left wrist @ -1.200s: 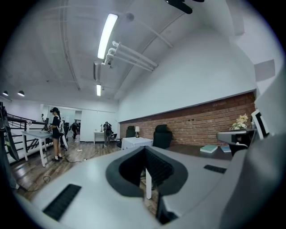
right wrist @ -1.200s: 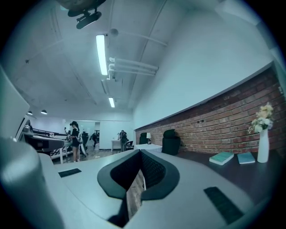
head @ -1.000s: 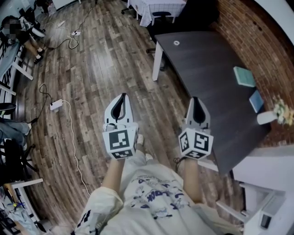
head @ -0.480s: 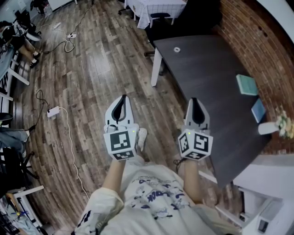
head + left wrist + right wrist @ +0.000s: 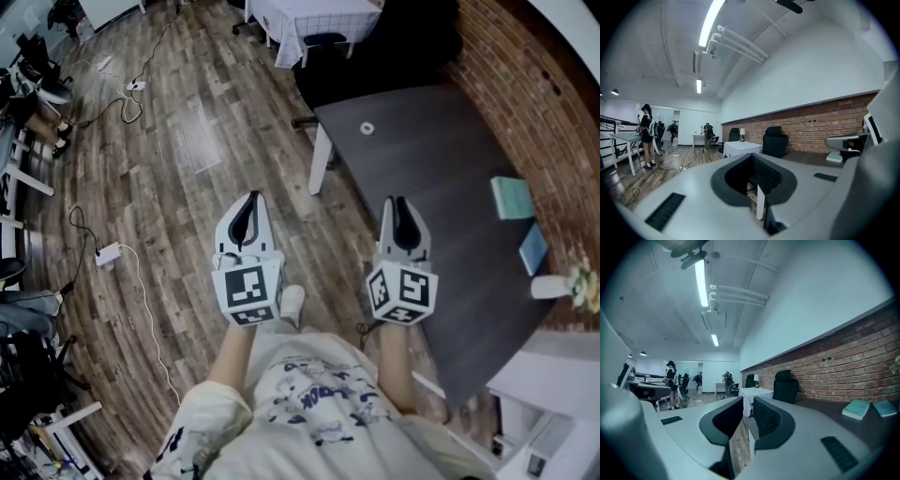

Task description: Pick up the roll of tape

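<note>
The roll of tape [image 5: 367, 128] is a small pale ring lying flat near the far end of the dark table [image 5: 422, 169] in the head view. It is well ahead of both grippers and does not show in either gripper view. My left gripper [image 5: 249, 197] hangs over the wooden floor left of the table, jaws shut with tips touching [image 5: 751, 156] and nothing between them. My right gripper [image 5: 397, 201] is at the table's near left edge, its jaws a narrow gap apart [image 5: 747, 400] and empty.
Two teal books [image 5: 512, 198] and a white vase of flowers [image 5: 562, 286] stand along the brick-wall side of the table. A black chair [image 5: 375, 56] and a white-clothed table [image 5: 309, 19] lie beyond. Cables and a power strip [image 5: 105, 254] cross the floor at left.
The person has stepped forward, so the table and tape sit lower and closer in the head view. The right jaws have parted slightly; the left stays shut.
</note>
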Demonstrator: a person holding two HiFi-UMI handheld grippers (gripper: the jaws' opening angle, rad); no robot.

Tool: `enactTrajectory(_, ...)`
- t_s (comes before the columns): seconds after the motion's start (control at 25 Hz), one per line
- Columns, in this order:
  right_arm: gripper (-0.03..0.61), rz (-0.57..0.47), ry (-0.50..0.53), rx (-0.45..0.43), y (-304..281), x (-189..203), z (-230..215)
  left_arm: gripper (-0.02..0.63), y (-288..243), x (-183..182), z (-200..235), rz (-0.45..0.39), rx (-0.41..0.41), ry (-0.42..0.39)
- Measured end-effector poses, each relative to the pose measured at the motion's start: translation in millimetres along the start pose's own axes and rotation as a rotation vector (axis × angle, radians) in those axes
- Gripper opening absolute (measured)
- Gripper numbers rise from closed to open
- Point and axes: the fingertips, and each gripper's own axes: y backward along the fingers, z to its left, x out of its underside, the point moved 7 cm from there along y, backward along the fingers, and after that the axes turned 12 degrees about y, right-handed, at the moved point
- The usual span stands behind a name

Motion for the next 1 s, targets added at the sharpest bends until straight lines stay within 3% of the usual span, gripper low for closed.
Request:
enactTrajectory(0.32,0.071,-0.011,-0.01,0.037,-1,-4,-4,0.002,-9,-6,-4,-0.022,0.04,-0.013)
enactTrajectory(0.64,0.108,0.03,0.005,0.028,12,-5,-4,0.002,3,-3,-10,0.009,0.054,0.002)
enactTrajectory(1.0,0.144,0.144,-0.024,-0.045,36,6,8,0.002,48,8,-6,0.11,-0.021,0.012)
